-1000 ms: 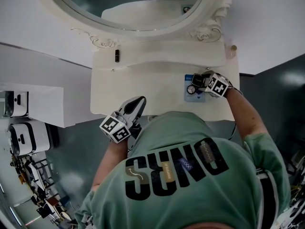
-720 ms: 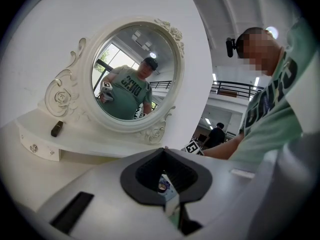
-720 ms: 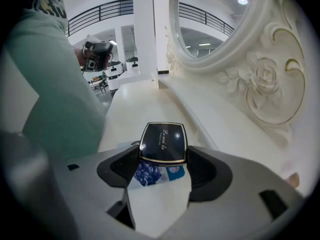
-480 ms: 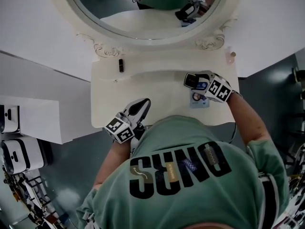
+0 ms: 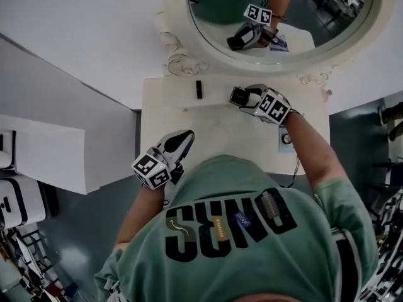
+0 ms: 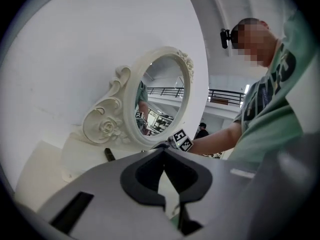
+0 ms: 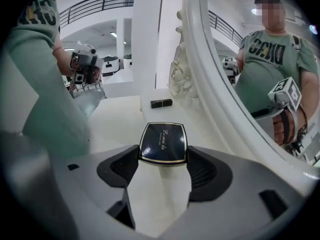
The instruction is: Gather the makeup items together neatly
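At the front edge of the cream tabletop (image 5: 214, 128) the left claw (image 6: 162, 158) points level with its jaws together and nothing between them. It sits out of the work and is best kept there. Towards the right edge, a pale blue flat card (image 5: 284, 145) carrying a small round item lies half hidden under the right forearm, so I cannot tell what else it carries. Beyond it, over the back part of the tabletop, the right claw (image 5: 247, 98) tilts downward. Its jaws stand wide and press on the two sides of a square black compact with a thin gold rim (image 7: 162, 143), which looks to be clear of the surface. The step in hand appears to be bringing this compact to a gathering spot, probably beside the small black lipstick-like tube (image 5: 199, 89) near the back left corner. To do it well, keep the compact flat and lower it until its base rests on the tabletop. Set it just beside the tube with the edges squared, and only then let the jaws part. The tube may roll if nudged, so approach from its side rather than over it. Right behind stands the oval mirror in its carved cream frame (image 5: 182, 61), and its scrollwork base leaves little room at the back edge.
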`<state>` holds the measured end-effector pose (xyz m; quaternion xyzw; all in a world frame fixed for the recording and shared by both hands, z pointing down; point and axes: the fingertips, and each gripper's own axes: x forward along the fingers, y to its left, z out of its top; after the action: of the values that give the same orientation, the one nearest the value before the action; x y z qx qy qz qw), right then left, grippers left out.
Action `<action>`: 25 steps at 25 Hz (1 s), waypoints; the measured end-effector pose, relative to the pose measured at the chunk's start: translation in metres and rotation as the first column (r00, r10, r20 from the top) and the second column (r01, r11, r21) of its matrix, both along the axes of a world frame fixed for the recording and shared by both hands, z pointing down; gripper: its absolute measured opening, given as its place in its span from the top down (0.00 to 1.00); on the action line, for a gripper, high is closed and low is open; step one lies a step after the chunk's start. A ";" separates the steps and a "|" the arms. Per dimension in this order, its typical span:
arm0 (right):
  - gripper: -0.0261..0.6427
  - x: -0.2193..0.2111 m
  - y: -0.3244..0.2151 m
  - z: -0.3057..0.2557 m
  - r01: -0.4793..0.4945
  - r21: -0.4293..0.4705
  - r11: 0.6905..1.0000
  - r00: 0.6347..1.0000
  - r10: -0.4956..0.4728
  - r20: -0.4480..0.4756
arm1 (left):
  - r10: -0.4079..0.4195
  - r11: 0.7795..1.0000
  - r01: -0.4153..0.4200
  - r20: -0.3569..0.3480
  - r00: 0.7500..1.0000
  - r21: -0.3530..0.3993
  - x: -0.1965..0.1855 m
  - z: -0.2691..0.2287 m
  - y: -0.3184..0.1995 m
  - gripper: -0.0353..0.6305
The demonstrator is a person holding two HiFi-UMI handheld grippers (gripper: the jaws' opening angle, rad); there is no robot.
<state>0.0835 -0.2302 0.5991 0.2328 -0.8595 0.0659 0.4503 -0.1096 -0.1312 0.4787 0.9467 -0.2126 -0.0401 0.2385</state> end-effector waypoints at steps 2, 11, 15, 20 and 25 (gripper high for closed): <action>0.52 -0.017 -0.015 0.009 -0.007 -0.010 1.000 1.000 0.007 -0.026 | -0.016 1.000 0.016 -0.005 1.000 -0.006 -0.028 0.004 -0.007 0.93; 0.51 -0.049 -0.039 0.034 0.077 -0.067 0.995 0.970 -0.091 -0.225 | -0.077 0.997 0.076 -0.035 0.996 -0.024 -0.104 0.014 -0.022 0.93; 0.48 -0.052 -0.042 0.033 0.138 -0.032 0.990 0.938 -0.141 -0.317 | -0.095 0.995 0.093 -0.055 0.994 -0.029 -0.120 0.021 -0.025 0.93; 0.52 -0.045 -0.049 0.021 0.117 0.038 0.992 0.922 -0.094 -0.377 | -0.091 0.996 0.090 -0.073 0.993 -0.025 -0.122 0.021 -0.027 0.93; 0.55 -0.034 -0.037 0.001 0.006 0.097 0.995 0.957 0.023 -0.291 | -0.064 0.998 0.063 -0.079 0.995 -0.019 -0.109 0.018 -0.019 0.93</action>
<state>0.0498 -0.2672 0.6001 0.2654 -0.7849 -0.0090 0.5599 -0.2182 -0.1502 0.4969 0.9351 -0.2333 -0.0837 0.2531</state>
